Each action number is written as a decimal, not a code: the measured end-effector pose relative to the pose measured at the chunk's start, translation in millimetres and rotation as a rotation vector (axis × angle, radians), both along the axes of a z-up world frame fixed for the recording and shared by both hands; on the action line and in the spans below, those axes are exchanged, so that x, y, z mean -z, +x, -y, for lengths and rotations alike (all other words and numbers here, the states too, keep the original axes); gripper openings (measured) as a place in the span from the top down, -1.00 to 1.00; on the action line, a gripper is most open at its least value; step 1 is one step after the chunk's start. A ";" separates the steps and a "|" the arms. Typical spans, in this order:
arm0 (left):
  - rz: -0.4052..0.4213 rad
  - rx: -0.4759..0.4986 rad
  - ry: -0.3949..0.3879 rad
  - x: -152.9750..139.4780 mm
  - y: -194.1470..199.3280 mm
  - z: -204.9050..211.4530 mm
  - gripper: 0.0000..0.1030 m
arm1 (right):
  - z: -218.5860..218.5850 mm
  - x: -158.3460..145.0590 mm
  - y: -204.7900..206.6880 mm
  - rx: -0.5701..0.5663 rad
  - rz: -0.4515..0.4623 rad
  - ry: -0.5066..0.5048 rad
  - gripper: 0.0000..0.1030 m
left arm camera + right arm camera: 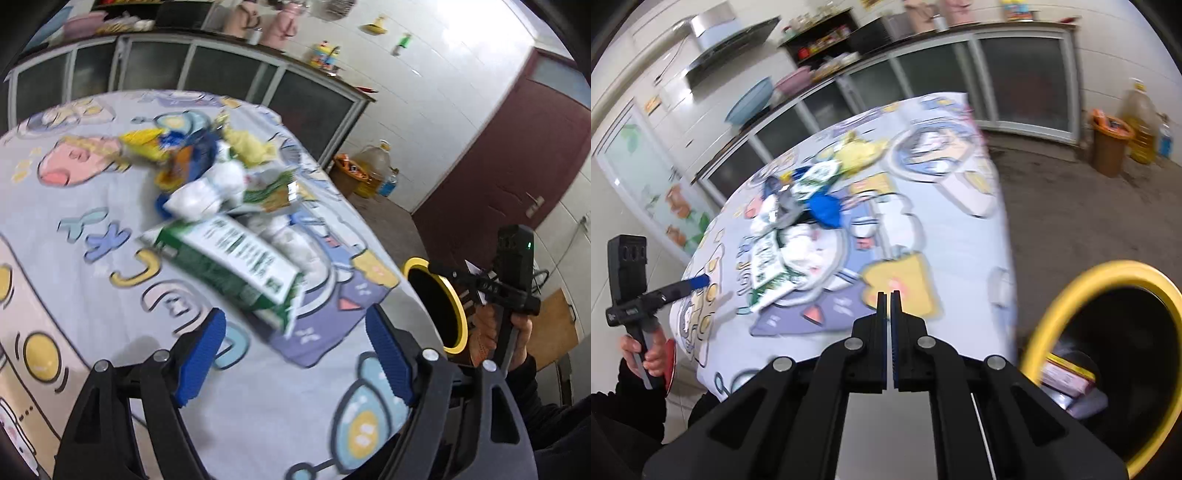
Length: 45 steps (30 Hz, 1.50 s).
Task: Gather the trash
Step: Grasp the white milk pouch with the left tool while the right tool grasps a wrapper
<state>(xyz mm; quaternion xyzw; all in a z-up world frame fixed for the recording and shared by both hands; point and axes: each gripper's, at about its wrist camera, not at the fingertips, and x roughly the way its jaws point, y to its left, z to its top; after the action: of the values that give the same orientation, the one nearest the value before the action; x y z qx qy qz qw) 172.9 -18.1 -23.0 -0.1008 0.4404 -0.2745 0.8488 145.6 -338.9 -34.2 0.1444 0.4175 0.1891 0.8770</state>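
On the worktop (74, 266), which wears a cartoon-print cloth, the trash lies heaped near the middle: a green-and-white carton (236, 266) nearest the edge, crumpled white paper (207, 195) behind it, then blue wrappers (192, 155) and a yellow rag (251, 146). Just short of the carton hovers the left tool (295, 354), its blue pads spread wide and holding nothing. Beside the worktop stands a black bin with a yellow rim (1071, 295), a few packets already inside. Beside that bin, the right tool (890, 339) has its fingers pressed together, empty. Behind, a counter with glass-fronted cupboards (1015, 74) lines the wall.
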 end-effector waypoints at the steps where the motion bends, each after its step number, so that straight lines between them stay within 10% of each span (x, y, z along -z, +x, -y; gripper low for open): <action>1: -0.012 -0.010 -0.004 6.0 -0.1 -3.8 -0.46 | -13.1 -1.4 9.8 -0.028 -0.001 0.000 0.94; 15: -0.077 -0.060 0.014 31.3 21.2 -6.7 -0.47 | -111.4 -17.6 101.4 -0.214 -0.036 -0.023 0.92; 19: -0.106 -0.062 0.011 36.8 28.1 -4.3 -0.47 | -121.9 -17.3 112.8 -0.228 -0.037 0.021 -0.09; 21: -0.120 -0.059 0.012 40.2 30.8 -2.6 -0.47 | -129.4 -19.3 117.8 -0.236 -0.038 -0.001 0.15; 40: -0.216 -0.060 -0.060 66.2 85.6 11.1 -0.47 | -145.9 6.3 160.9 -0.239 -0.157 -0.063 0.15; 45: -0.210 -0.086 -0.052 71.0 88.5 6.6 -0.05 | -149.2 9.2 160.3 -0.254 -0.152 -0.072 0.76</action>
<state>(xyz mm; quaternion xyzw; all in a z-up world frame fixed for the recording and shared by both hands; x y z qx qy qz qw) 261.4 -24.8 -93.9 -0.1697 0.5148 -0.2368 0.8063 305.9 -189.7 -43.3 0.0729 0.5043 0.2719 0.8164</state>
